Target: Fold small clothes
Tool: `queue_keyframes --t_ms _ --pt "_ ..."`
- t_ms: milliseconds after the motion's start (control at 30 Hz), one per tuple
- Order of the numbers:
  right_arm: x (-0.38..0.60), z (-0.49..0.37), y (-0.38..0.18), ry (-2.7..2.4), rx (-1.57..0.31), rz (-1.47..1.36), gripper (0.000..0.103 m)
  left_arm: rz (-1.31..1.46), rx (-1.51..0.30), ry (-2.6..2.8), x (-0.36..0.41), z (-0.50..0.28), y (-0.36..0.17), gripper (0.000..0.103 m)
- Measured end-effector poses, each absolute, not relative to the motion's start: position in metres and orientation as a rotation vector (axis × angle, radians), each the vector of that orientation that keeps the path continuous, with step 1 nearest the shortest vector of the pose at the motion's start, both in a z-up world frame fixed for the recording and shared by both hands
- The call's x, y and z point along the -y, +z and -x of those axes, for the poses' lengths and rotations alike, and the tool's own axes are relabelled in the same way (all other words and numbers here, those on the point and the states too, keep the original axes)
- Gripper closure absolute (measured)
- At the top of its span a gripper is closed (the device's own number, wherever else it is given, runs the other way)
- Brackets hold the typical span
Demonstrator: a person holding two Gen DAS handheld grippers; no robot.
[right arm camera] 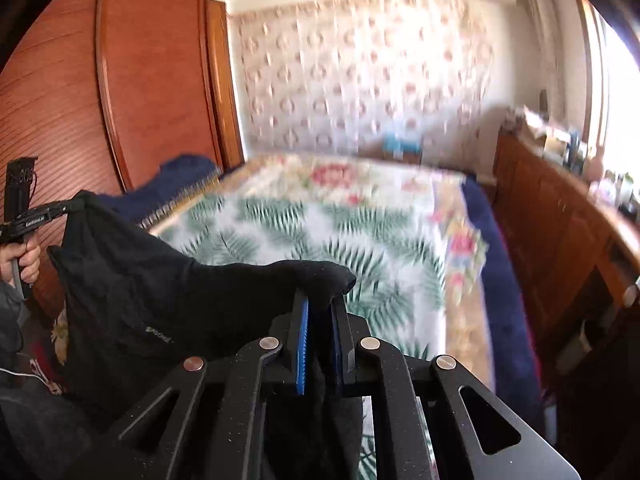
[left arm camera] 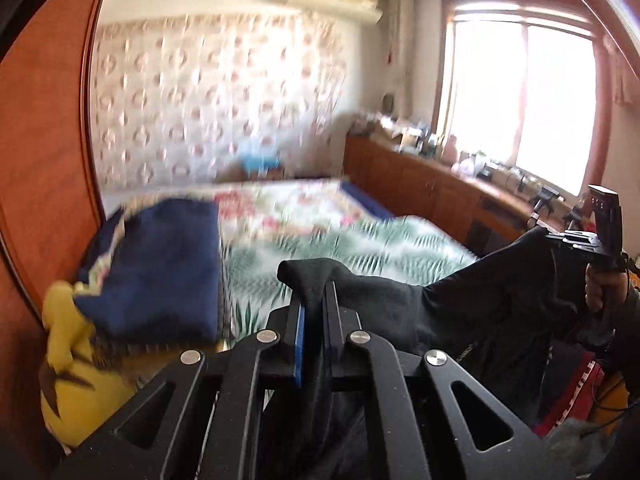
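Grippers: two, left gripper (left arm camera: 316, 300), right gripper (right arm camera: 322, 312)
Black garment (left arm camera: 460, 304): one
Bed (right arm camera: 320, 216): one
Blue blanket (left arm camera: 160, 264): one
Yellow plush (left arm camera: 72, 376): one, at 8 o'clock
Wardrobe (right arm camera: 120, 80): one

The bed (right arm camera: 320, 216) and the patterned wall (left arm camera: 224, 92) behind it are smeared by blur in both views. The clutter on the wooden cabinet (left arm camera: 420, 176) is too small to tell apart. The black garment (right arm camera: 132, 280) drops below the frame edge, its shape unclear. The yellow toy (left arm camera: 68, 364) is partly covered by a blue blanket (left arm camera: 160, 264).
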State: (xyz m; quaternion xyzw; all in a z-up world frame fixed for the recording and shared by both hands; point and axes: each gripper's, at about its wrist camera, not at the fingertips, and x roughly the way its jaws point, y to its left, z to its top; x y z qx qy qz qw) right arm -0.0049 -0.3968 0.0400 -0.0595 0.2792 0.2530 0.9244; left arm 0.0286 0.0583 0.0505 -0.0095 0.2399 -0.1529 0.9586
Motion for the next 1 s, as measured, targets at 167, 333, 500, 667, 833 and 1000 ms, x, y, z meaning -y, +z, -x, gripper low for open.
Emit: queue_keyframes --t_ms 167,333,500,667,833,1000 --pt "0.4 0.037 0.08 0.508 -0.474 0.159 0.094 0.01 -0.394 -0.309 -0.059 -0.018 0.089 0.096" --pt "0.41 0.061 0.119 0.484 -0.382 0.15 0.094 0.036 -0.302 -0.281 -0.074 -0.005 0.12 0.096" --pt "0.42 0.083 0.153 0.463 -0.308 0.151 0.094 0.05 -0.233 -0.253 -0.089 0.008 0.145 0.096" --pt "0.417 0.1 0.176 0.46 -0.256 0.167 0.094 0.05 -0.176 -0.249 -0.095 0.018 0.161 0.096" --pt "0.411 0.117 0.182 0.462 -0.19 0.174 0.094 0.07 -0.114 -0.243 -0.105 0.033 0.176 0.096" --pt "0.415 0.118 0.151 0.446 -0.154 0.193 0.094 0.053 -0.099 -0.211 -0.107 0.02 0.181 0.096"
